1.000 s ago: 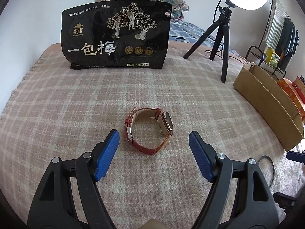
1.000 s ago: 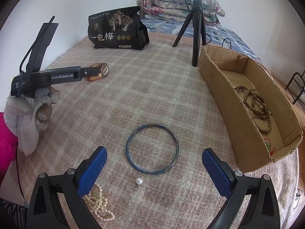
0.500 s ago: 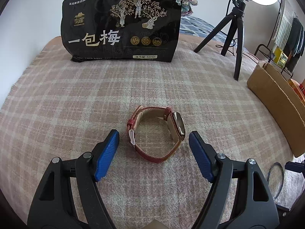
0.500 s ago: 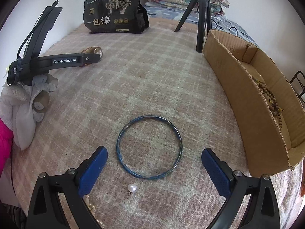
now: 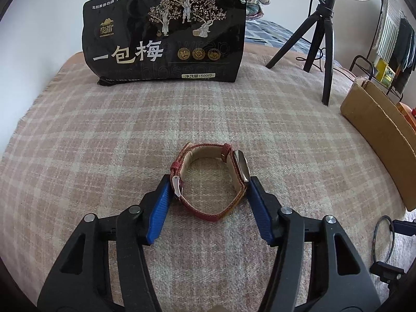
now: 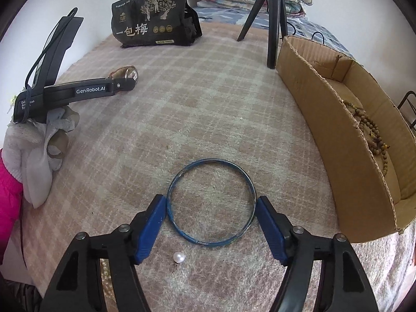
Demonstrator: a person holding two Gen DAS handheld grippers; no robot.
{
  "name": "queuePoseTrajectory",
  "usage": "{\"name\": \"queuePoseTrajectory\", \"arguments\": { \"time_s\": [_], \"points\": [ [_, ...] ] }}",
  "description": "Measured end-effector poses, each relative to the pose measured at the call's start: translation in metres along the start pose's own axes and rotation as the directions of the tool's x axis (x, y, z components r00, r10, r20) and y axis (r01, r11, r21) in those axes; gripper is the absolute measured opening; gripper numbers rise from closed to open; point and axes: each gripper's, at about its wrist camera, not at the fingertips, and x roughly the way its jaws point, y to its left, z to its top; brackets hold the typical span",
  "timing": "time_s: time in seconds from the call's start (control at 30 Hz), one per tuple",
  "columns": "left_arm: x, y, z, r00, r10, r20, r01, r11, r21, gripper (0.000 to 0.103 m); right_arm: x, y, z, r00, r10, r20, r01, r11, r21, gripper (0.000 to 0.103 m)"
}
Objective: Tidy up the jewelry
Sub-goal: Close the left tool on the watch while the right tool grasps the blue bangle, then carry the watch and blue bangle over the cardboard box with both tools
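Two tongs closed: left tongs [image 5: 209, 186] pinch watch [image 5: 212, 179]; right tongs [image 6: 210, 206] pinch bangle [image 6: 179, 225].

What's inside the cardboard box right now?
Brown bead strands lie inside the cardboard box, along its right side. The tall near wall hides most of the floor, so anything lying close behind it cannot be seen.
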Motion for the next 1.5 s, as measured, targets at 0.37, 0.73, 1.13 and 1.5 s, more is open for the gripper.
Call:
{"name": "queuePoseTrajectory", "arguments": {
  "time_s": [0.37,0.73,1.13,1.5],
  "points": [
    [-0.01,0.001,0.001,1.0,0.001,0.021,-0.001,1.0,-0.015,0.058,-0.013,-0.002,0.002,0.998,0.034,0.043,-0.035,0.999,0.029,0.073],
    [-0.042,-0.005,0.01,0.998,-0.012,0.069,0.013,1.0,-0.011,0.058,-0.04,-0.002,0.006,0.994,0.035,0.1,-0.039,0.999,0.032,0.073],
    [-0.078,-0.032,0.025,0.99,-0.055,0.128,0.053,0.998,0.023,0.058,-0.083,-0.011,0.004,0.986,0.006,0.169,-0.013,0.999,0.039,0.073],
    [-0.095,-0.078,0.04,0.981,-0.104,0.162,0.091,0.992,0.087,0.058,-0.116,-0.047,-0.002,0.975,-0.045,0.219,0.027,0.996,0.084,0.073]
  ]
}}
